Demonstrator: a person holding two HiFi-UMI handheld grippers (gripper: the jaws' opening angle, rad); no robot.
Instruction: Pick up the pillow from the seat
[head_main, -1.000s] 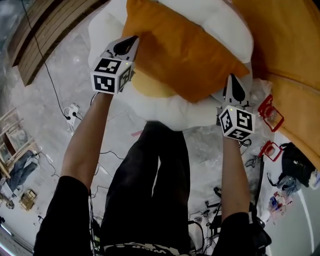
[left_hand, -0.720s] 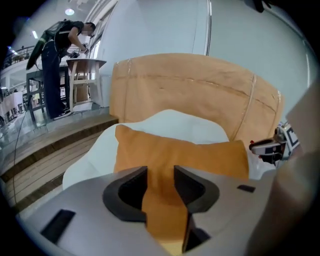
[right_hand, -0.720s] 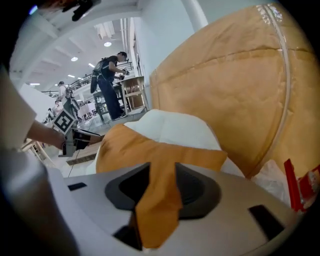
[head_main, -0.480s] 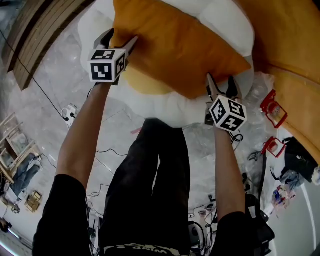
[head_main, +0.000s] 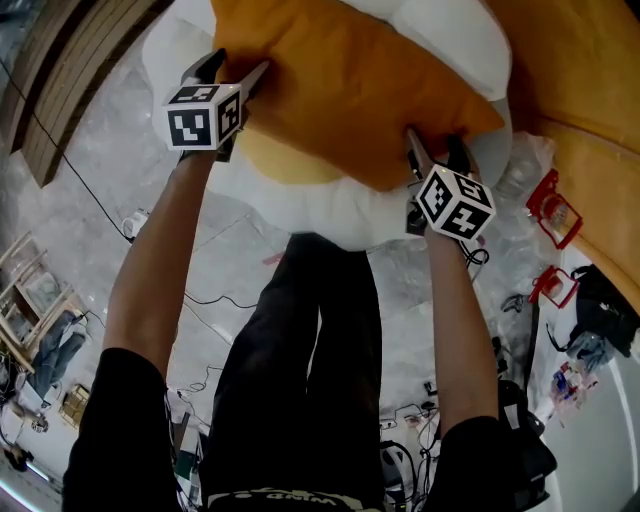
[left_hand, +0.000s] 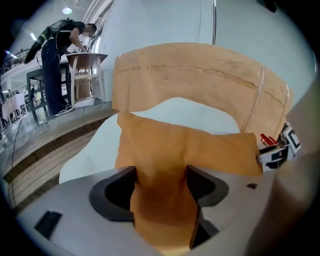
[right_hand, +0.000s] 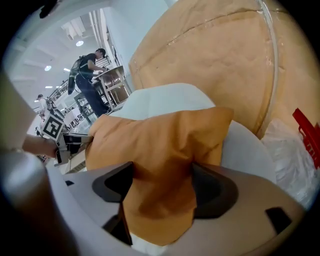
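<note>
Head view, pillow: I see the orange pillow (head_main: 350, 90) lying on the white seat (head_main: 300, 205), with its lower edge toward me.
Head view, left gripper: my left gripper (head_main: 232, 75) is at the pillow's left corner, with its marker cube facing up.
Head view, right gripper: my right gripper (head_main: 435, 150) is at the pillow's right corner, just above the seat's rim.
Head view, surroundings: a tan backrest (head_main: 590, 90) curves round the seat, and a red object (head_main: 553, 213) lies on the floor at the right.
Left gripper view, jaws: they have just been opening and stand wide apart. The pillow (left_hand: 180, 150) corner fills the gap and its cloth touches both inner faces, but I read no squeeze, so the grip is released.
Left gripper view, beyond: I see the seat (left_hand: 80, 160), the backrest (left_hand: 200, 75), and the right gripper (left_hand: 275, 152) at the pillow's far corner. A person (left_hand: 57, 55) bends over a table (left_hand: 87, 57) far back.
Right gripper view, jaws: they have just been opening and are spread wide. The pillow (right_hand: 160, 140) corner is bunched between them and nothing is clamped.
Right gripper view, beyond: the seat (right_hand: 165, 100) and backrest (right_hand: 215, 55) rise behind the pillow, and the left gripper (right_hand: 75, 140) is at the far corner.
</note>
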